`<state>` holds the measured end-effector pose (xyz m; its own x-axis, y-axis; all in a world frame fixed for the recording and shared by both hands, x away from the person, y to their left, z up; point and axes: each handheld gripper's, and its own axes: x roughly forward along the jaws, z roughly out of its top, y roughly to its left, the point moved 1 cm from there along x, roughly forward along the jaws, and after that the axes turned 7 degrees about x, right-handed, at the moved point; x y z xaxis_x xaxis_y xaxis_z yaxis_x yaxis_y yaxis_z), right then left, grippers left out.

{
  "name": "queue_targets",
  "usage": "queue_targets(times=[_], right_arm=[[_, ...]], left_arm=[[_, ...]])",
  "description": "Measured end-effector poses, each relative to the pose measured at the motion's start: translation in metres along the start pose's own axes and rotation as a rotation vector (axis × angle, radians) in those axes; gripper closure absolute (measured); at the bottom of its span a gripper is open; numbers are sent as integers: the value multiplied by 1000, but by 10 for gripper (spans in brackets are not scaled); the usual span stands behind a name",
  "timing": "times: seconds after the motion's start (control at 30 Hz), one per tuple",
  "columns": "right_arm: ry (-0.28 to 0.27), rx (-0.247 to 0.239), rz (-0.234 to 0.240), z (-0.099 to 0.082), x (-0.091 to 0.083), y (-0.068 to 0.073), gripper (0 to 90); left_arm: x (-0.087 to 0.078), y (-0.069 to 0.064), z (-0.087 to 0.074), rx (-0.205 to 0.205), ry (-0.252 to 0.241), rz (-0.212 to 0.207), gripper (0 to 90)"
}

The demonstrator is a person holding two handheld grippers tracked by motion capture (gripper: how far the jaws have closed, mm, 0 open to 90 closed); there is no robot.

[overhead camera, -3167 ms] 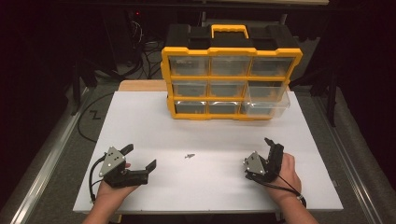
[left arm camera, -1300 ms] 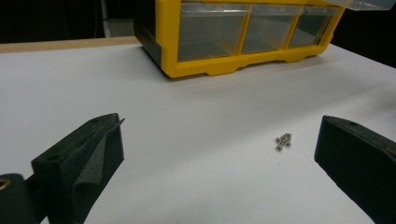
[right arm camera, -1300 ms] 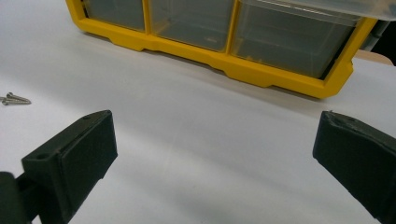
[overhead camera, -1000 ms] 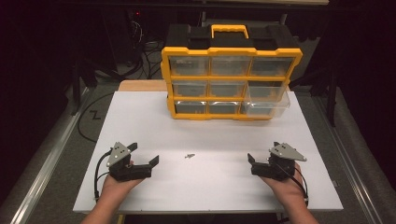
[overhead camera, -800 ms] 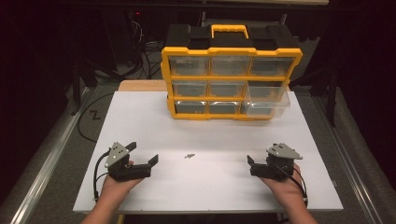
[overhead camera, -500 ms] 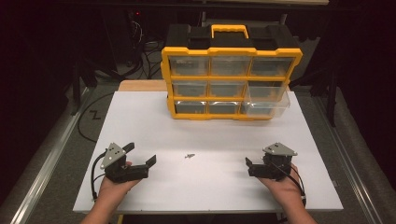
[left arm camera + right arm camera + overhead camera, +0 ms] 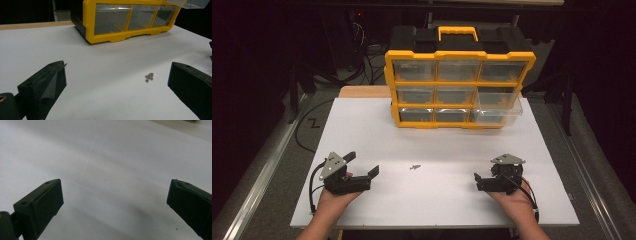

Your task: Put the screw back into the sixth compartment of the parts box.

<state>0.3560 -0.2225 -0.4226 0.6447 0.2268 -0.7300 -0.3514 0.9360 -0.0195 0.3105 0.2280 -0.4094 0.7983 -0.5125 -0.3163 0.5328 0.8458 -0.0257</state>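
Resting on the white table (image 7: 437, 150), both wide open: left gripper (image 7: 362, 165) left of the screws (image 7: 414, 167), right gripper (image 7: 477, 181) right of them.

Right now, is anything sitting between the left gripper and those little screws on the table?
Nothing visible is. The left gripper is open, and bare white table runs from its jaws to the small screws. The yellow drawer organizer stands well beyond them.
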Motion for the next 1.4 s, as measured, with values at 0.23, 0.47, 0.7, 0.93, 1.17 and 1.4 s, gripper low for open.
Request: queue_targets(times=[0.23,0.47,0.7,0.93,1.17,1.4], right_arm=[[81,-74,21,7,-2,8,24],[201,-149,52,14,-3,12,21],[312,-168,58,19,1,12,23],[382,-168,74,25,3,11,41],[453,-227,54,31,4,12,52],[516,-277,74,39,0,17,94]], left_arm=[[0,-4,1,16,9,-5,28],[-1,-4,1,30,9,-4,33],[-2,-5,1,38,8,-8,33],[-2,-6,1,40,7,-15,33],[-2,-7,1,55,7,-13,33],[0,-9,0,73,2,-20,33]])
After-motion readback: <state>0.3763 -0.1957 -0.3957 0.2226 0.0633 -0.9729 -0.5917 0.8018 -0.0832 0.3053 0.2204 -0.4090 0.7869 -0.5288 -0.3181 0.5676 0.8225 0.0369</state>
